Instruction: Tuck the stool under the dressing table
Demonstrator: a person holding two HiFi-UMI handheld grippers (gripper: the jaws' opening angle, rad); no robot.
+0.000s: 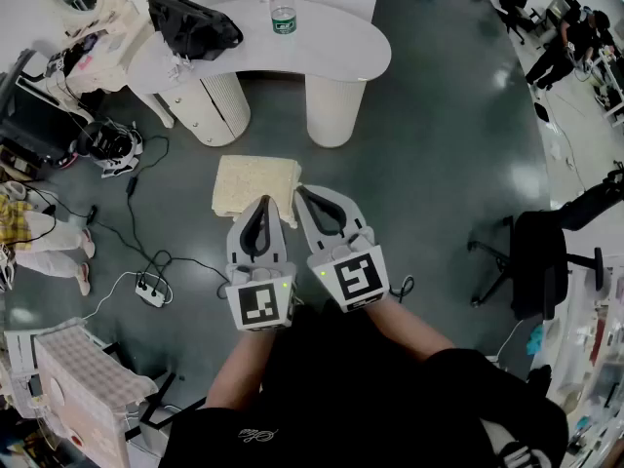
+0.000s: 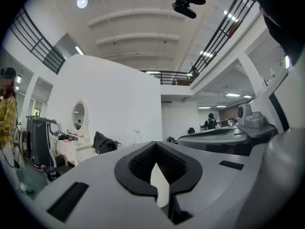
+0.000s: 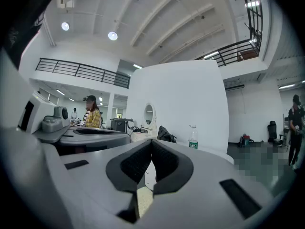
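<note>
The stool (image 1: 255,185), a low square seat with a cream cushion, stands on the dark floor a short way in front of the white kidney-shaped dressing table (image 1: 331,47). Both grippers hover side by side over the stool's near edge, pointing level toward the table. My left gripper (image 1: 264,203) is shut with nothing in it, and my right gripper (image 1: 300,193) is shut and empty too. In the left gripper view the left gripper (image 2: 154,150) shows its pads closed together. In the right gripper view the right gripper (image 3: 151,144) is likewise closed, with the cream cushion (image 3: 142,200) showing below.
A black bag (image 1: 192,25) and a water bottle (image 1: 281,8) sit on the table top. A power strip (image 1: 148,289) with cables lies on the floor at left. A black office chair (image 1: 541,252) stands at right; a mirrored vanity (image 1: 86,3) and a person's legs (image 1: 44,237) are at left.
</note>
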